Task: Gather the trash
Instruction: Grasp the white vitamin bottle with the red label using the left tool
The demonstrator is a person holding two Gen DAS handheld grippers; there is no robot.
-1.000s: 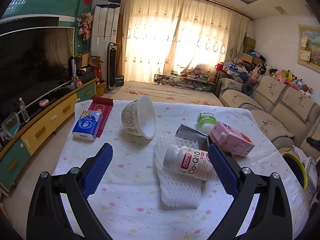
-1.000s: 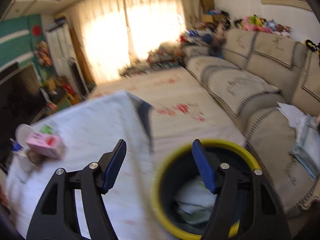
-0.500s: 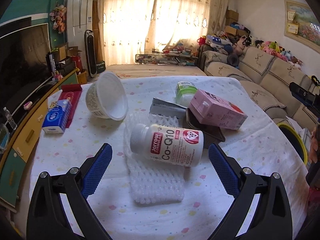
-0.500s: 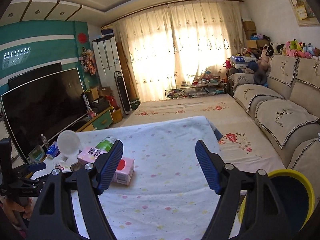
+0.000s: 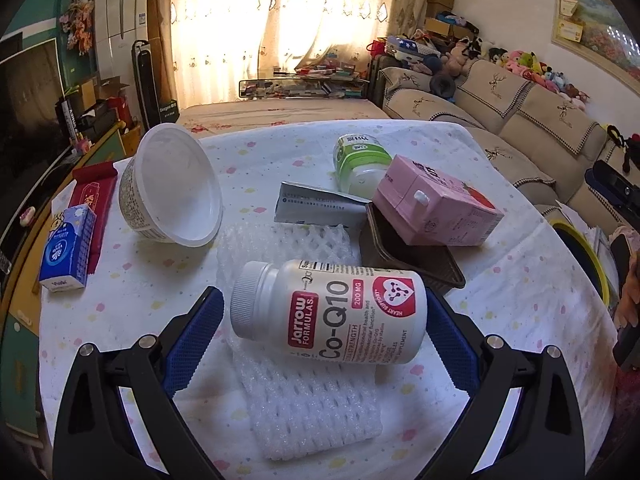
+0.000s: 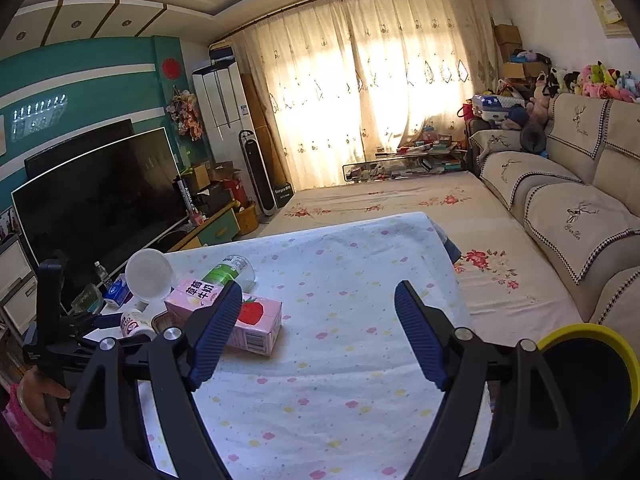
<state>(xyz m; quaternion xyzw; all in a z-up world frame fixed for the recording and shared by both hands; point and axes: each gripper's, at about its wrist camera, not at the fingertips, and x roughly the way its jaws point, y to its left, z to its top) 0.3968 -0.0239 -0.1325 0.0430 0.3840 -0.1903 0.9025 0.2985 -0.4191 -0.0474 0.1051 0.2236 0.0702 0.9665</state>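
A white Co-Q10 pill bottle (image 5: 328,312) lies on its side on a white foam net (image 5: 308,396). My left gripper (image 5: 320,304) is open, its blue pads flanking the bottle's cap and base without pressing. Behind it lie a brown tray (image 5: 416,260), a pink milk carton (image 5: 436,208), a green-and-white bottle (image 5: 360,160), a grey packet (image 5: 316,204) and a tipped white cup (image 5: 172,192). My right gripper (image 6: 320,292) hovers over the flowered tablecloth (image 6: 340,380), jaws opening with nothing between them. The pink carton (image 6: 256,320) lies to its left.
A yellow-rimmed dark bin (image 6: 580,336) stands off the table's right side, also seen as the bin (image 5: 588,256). A blue carton (image 5: 66,252) and a red packet (image 5: 94,200) lie at the table's left. A TV cabinet runs along the left, a sofa (image 6: 580,216) along the right.
My left gripper came forward and down, so the pill bottle now lies between its fingers. My right gripper swung from over the bin to over the table and its jaws widened.
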